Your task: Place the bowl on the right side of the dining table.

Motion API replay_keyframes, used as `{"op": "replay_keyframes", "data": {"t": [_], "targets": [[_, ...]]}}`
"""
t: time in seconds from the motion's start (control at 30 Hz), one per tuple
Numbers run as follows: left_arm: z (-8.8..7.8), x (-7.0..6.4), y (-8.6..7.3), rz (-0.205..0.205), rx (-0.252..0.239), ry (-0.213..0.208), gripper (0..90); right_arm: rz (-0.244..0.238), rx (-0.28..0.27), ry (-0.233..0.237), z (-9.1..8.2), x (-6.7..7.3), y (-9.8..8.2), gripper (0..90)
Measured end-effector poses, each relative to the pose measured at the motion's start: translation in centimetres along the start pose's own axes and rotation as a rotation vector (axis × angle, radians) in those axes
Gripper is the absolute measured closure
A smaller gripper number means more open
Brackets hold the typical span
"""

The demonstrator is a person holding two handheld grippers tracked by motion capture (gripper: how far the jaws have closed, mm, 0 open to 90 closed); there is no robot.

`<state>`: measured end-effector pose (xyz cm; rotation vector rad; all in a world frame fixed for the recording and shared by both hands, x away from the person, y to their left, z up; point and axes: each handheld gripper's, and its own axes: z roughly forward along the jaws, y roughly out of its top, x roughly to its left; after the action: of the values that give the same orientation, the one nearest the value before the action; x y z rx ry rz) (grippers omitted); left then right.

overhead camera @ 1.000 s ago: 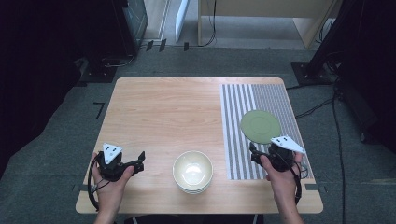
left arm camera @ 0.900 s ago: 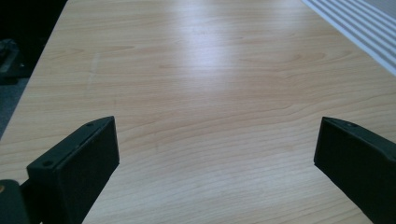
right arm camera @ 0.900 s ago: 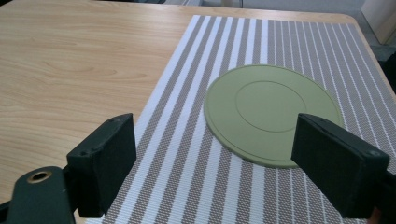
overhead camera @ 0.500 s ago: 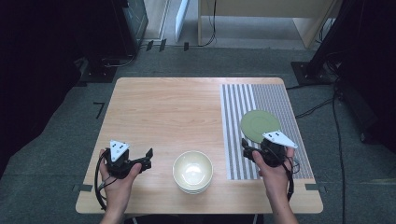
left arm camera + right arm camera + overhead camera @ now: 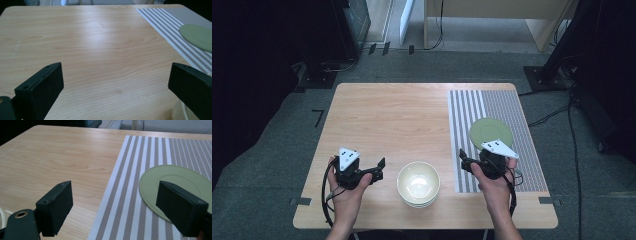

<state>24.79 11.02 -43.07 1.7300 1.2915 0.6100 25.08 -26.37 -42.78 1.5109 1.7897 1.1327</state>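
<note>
Both hands have drifted inward along the near edge of the table since the earlier frames, closing on the bowl from either side.

From the high view, the left gripper point(image 5: 379, 168) sits near the table's point(image 5: 392, 115) front-left part, jaws apart and aimed at the stacked cream bowl point(image 5: 418, 183), which rests by the near edge at about the middle. The right gripper point(image 5: 463, 161) hovers over the near left edge of the striped mat point(image 5: 472, 107), jaws likewise apart and empty, with the green plate point(image 5: 490, 132) just behind it on the mat.

In the left gripper view, the left gripper point(image 5: 116, 82) has its two black jaws standing wide with bare wood between them; a sliver of the bowl rim point(image 5: 181, 112) peeks in under the right-hand jaw, and the plate point(image 5: 197, 36) lies far off on the mat point(image 5: 165, 21).

In the right gripper view, the right gripper point(image 5: 115, 207) is spread open over the mat point(image 5: 130, 195), the plate point(image 5: 175, 177) partly behind one jaw, and a bit of bowl rim point(image 5: 3, 216) at the lower left corner.

To do the approach well, I would bring one jaw over the bowl's rim and the other outside it, come in level, and pinch the wall squarely so the stack does not tip or slide toward the table's edge.
</note>
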Motion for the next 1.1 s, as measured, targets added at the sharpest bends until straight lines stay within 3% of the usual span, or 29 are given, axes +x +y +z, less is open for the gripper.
{"op": "replay_keyframes", "data": {"t": [0.47,0.7,0.9,0.93,1.1], "targets": [[-0.4,-2.7,0.1,0.037,0.010,-0.099,0.0,-0.029,0.017,0.055,0.0,2.5,-0.4,13.9],[-0.7,-3.4,0.1,0.049,0.005,-0.131,0.0,-0.025,0.016,0.080,-0.3,3.5,-0.4,14.0],[-0.7,-4.3,0.0,0.074,0.007,-0.162,6.1,-0.030,0.022,0.096,-0.3,4.3,-0.5,14.1],[-0.7,-4.4,-0.1,0.079,0.007,-0.169,16.3,-0.032,0.025,0.097,-0.3,4.4,-0.6,14.1],[-0.6,-5.2,-0.4,0.118,0.027,-0.214,29.7,-0.028,0.040,0.114,0.0,4.9,-0.9,14.0]]}}
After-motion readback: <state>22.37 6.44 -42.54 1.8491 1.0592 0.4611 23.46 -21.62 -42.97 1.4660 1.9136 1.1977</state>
